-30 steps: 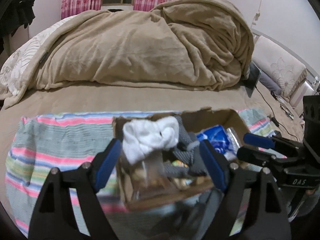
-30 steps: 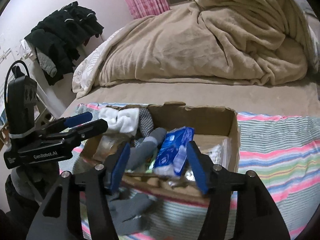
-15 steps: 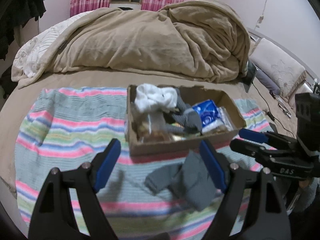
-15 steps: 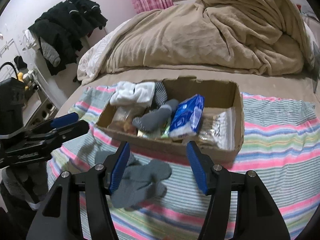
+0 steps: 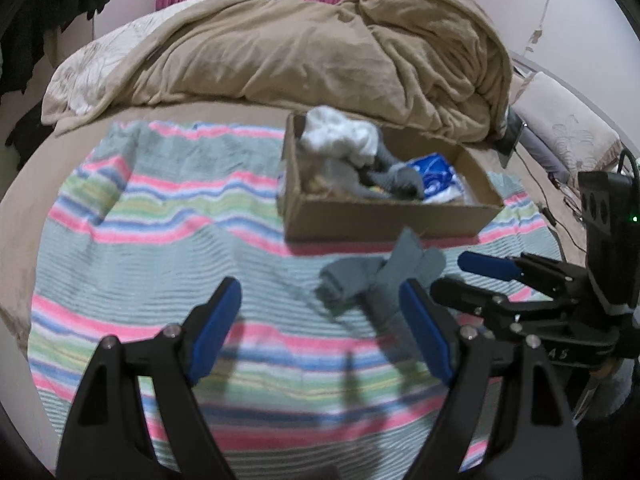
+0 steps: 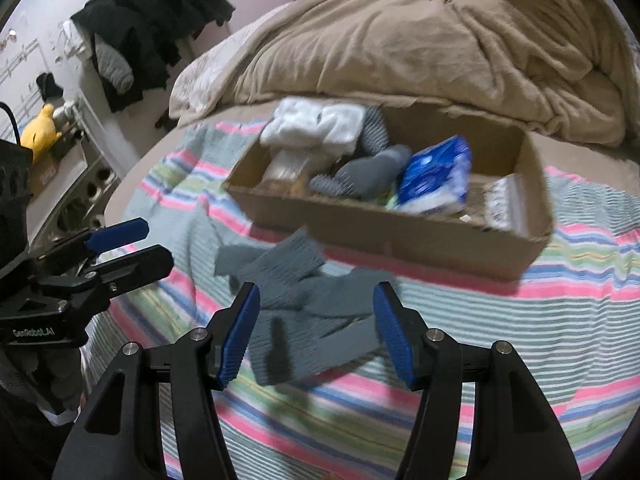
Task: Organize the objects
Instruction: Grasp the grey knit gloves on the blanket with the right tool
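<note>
A cardboard box [image 5: 384, 216] [image 6: 400, 236] sits on the striped blanket [image 5: 160, 248] [image 6: 580, 312]. It holds white socks [image 5: 340, 136] [image 6: 316, 124], grey socks [image 5: 396, 180] [image 6: 372, 172] and a blue tissue pack [image 5: 436, 172] [image 6: 436, 176]. A grey cloth [image 5: 376, 280] [image 6: 304, 300] lies crumpled on the blanket in front of the box. My left gripper [image 5: 320, 328] [image 6: 124, 244] is open and empty, left of the cloth. My right gripper [image 6: 316, 332] [image 5: 468, 276] is open and empty, just above the cloth's near edge.
A tan duvet [image 5: 320, 52] [image 6: 440, 40] is heaped behind the box. Dark clothes [image 6: 156, 12] hang at the left wall, with a yellow toy [image 6: 40, 128] below. A pillow [image 5: 560, 132] and cables [image 5: 536, 184] lie at the right bed edge.
Both grippers have pulled back and up from the box, so the box looks farther away. The grey cloth in front of the box has come into full view.
</note>
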Action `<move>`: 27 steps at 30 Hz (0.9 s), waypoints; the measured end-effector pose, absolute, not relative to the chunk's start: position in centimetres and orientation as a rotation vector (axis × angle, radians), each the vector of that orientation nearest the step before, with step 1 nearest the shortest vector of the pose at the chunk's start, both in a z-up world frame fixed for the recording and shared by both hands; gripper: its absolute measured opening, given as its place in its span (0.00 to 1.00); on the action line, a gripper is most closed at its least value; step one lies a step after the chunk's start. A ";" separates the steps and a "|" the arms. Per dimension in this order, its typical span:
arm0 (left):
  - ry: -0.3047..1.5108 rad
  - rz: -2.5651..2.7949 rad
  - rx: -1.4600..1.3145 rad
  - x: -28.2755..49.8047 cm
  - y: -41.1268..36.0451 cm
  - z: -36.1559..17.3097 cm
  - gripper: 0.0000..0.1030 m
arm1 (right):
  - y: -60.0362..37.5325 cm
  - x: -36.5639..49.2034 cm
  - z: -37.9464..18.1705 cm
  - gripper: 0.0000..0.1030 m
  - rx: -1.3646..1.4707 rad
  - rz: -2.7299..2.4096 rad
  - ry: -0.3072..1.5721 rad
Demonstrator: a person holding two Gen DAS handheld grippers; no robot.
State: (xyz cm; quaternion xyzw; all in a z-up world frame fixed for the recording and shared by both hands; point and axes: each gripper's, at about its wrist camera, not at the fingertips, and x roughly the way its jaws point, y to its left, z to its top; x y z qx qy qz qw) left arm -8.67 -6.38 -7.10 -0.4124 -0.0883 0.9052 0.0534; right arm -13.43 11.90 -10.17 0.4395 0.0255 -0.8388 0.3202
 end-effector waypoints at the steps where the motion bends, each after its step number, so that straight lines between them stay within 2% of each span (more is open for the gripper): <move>1: -0.272 2.753 -1.260 -8.6 -6.6 -7.4 0.80 | 11.5 -13.3 -10.4 0.60 1.158 -2.201 0.077; 12: -0.330 2.753 -1.307 -7.9 -8.3 -9.2 0.80 | 7.2 -12.3 -13.3 0.60 1.180 -2.174 0.243; 13: -0.333 2.751 -1.309 -7.9 -8.4 -9.3 0.80 | 7.0 -12.2 -13.5 0.59 1.176 -2.182 0.264; 15: -0.337 2.749 -1.312 -7.9 -8.4 -9.4 0.80 | 6.7 -12.0 -13.8 0.41 1.158 -2.208 0.334; 27: -0.298 2.745 -1.280 -8.1 -7.3 -8.4 0.80 | 9.8 -11.4 -10.9 0.39 1.107 -2.225 0.256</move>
